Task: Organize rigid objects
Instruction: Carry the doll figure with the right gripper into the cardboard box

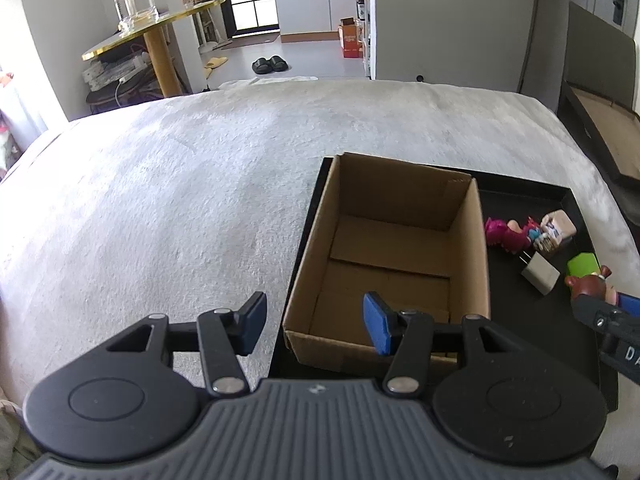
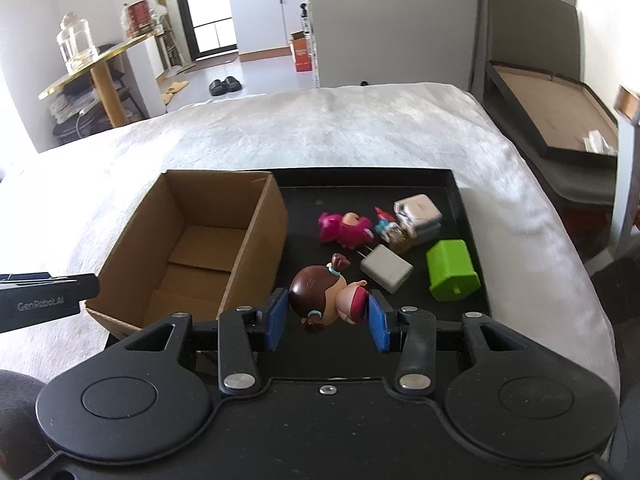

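The right gripper [image 2: 328, 322] has the doll figurine [image 2: 326, 300] pinched between its blue pads, above the black tray [image 2: 460, 200] and just beside the cardboard box [image 2: 224, 216]. Next, likely, a carry left over the empty box and a release. It's a glossy brown-haired doll, lying sideways. The left gripper [image 1: 316, 326] hangs half-open, holding nothing.

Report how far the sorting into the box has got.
Done: nothing yet; the box is empty. In hand: the right hand-held gripper grips a doll above the tray, beside the box. The left hand-held gripper is open with nothing between its fingers. Left on the tray: pink toy, charger, green block, silver cube and a small figure.
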Motion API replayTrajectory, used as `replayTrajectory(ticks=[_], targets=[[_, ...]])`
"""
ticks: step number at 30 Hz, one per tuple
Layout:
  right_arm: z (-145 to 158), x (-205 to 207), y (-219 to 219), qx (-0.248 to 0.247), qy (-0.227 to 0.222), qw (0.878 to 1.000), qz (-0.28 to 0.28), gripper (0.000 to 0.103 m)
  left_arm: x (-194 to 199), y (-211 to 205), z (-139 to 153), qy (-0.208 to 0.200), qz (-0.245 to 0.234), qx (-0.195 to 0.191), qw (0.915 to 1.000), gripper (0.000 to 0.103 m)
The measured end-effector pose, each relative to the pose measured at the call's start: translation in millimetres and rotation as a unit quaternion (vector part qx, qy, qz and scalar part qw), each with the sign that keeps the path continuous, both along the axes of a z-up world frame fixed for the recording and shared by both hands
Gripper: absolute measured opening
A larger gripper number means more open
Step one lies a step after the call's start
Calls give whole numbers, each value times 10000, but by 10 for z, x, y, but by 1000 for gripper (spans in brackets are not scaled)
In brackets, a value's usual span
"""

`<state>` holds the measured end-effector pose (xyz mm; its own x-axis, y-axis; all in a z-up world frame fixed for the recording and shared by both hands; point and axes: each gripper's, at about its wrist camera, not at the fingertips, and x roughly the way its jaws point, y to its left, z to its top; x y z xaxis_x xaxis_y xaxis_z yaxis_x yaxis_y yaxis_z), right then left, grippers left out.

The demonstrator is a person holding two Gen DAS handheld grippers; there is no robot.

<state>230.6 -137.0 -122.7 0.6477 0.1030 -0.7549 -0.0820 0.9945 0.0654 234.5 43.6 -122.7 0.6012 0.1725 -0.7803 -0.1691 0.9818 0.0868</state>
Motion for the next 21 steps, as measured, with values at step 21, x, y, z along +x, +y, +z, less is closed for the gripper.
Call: replayTrajectory(ticks=[21], targets=[[-80, 477, 718, -584, 198, 9949, 797, 42, 301, 293, -244, 15, 328, -566, 9979, 40]])
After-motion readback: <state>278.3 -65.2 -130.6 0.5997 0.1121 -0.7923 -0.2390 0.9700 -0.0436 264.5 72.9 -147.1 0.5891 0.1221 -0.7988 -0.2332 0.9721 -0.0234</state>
